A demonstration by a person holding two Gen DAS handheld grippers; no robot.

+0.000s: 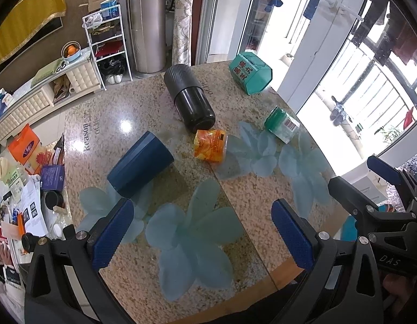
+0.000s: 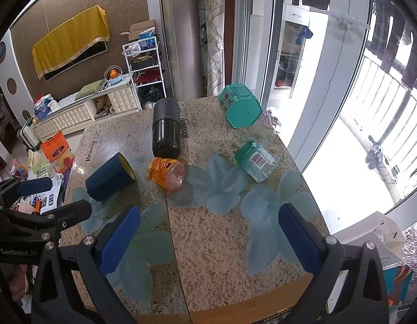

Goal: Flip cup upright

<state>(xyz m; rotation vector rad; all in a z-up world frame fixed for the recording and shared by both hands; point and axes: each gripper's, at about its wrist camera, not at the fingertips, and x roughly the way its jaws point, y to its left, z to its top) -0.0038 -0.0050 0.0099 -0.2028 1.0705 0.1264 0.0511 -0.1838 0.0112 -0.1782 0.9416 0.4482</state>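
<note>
The dark blue plastic cup (image 1: pixel 140 165) lies on its side at the left of the speckled stone table (image 1: pixel 160 294), its yellow inside facing right. Right of it lie a black cylindrical flask (image 1: pixel 189 97), an orange plastic jar (image 1: pixel 210 145), a green-lidded clear jar (image 1: pixel 281 124) and a teal hexagonal tin (image 1: pixel 250 73). The left gripper (image 1: pixel 203 239) and the right gripper (image 2: pixel 209 239) hover with jaws wide apart, holding nothing.

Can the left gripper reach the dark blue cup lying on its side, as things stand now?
Probably yes. The left gripper has its jaws open and empty, and the blue cup lies just ahead near its left finger. Only bare table lies between them; the orange jar sits off to the side.
</note>
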